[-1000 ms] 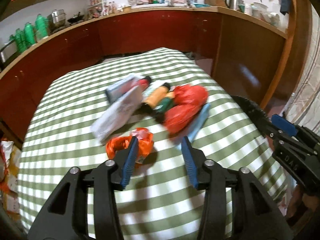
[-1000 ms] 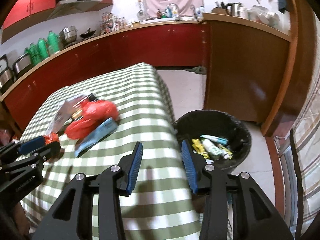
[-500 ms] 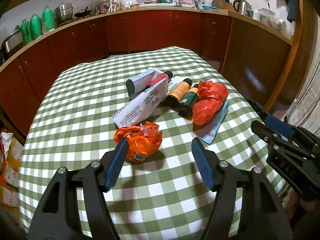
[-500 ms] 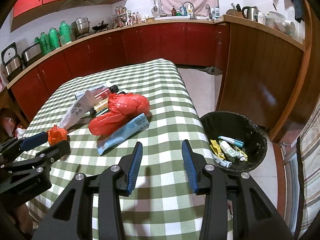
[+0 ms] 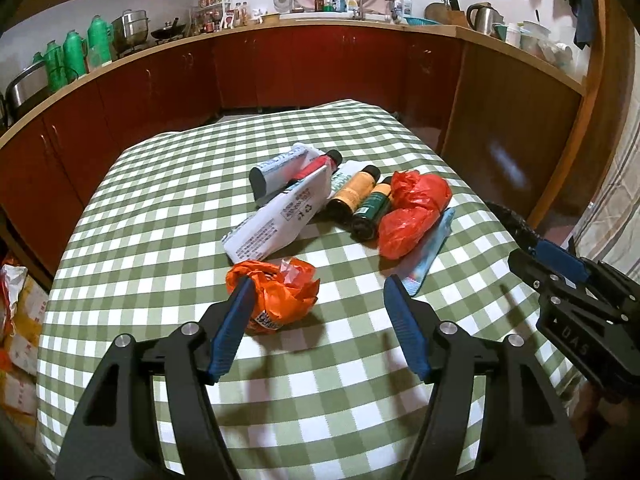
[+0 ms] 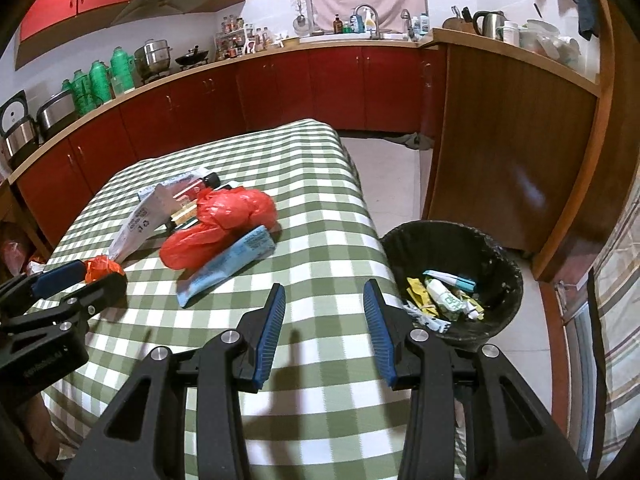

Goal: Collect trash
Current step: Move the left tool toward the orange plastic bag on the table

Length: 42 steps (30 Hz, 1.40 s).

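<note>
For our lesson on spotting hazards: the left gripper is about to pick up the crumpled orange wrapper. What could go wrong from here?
1. The orange wrapper sits by one finger of the open left gripper, off centre, so closing may nudge it aside.
2. The bin stands on the floor past the table edge; a light wrapper released early might miss.

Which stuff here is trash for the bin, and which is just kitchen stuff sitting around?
For the job:
orange bag
red bag
white tube
blue packet
two small bottles
black bin, already holding some trash
left hand-held gripper, open near the orange bag

Just lying about:
green flasks
kettle
steel pot
</note>
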Each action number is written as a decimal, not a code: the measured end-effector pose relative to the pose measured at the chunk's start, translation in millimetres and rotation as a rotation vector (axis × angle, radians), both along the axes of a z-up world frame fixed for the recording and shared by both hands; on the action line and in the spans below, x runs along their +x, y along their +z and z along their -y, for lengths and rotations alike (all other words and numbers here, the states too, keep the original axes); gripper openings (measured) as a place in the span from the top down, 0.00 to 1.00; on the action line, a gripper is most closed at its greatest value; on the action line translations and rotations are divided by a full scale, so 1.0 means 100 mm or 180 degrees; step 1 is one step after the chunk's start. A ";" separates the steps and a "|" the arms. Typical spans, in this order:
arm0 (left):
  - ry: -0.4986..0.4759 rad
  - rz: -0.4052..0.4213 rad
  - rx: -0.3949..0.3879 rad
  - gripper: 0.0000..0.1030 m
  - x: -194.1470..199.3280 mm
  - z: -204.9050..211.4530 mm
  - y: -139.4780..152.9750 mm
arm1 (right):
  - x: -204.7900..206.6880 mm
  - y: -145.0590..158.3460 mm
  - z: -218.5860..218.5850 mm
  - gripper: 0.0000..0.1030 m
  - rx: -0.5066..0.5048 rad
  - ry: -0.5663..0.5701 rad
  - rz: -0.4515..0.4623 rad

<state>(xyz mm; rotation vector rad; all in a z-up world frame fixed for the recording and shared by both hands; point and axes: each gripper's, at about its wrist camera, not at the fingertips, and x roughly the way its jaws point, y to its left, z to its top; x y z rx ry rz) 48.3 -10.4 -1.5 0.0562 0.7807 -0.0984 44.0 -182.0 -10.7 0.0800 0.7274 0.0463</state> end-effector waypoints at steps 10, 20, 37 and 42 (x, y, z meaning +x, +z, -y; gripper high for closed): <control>0.0056 0.0086 0.0044 0.37 -0.07 0.02 0.07 | -0.02 0.01 0.07 0.60 0.0033 -0.0036 0.0011; 0.0162 -0.0033 0.0004 0.37 -0.10 -0.18 -0.03 | -0.02 -0.02 -0.06 0.60 0.0006 0.0065 -0.0013; 0.0122 -0.0070 -0.0039 0.48 0.03 -0.26 -0.20 | 0.08 -0.01 -0.25 0.60 -0.0045 0.0155 -0.0051; 0.0212 -0.0005 0.0004 0.49 0.00 -0.41 -0.14 | 0.14 0.02 -0.38 0.60 -0.0027 0.0223 -0.0043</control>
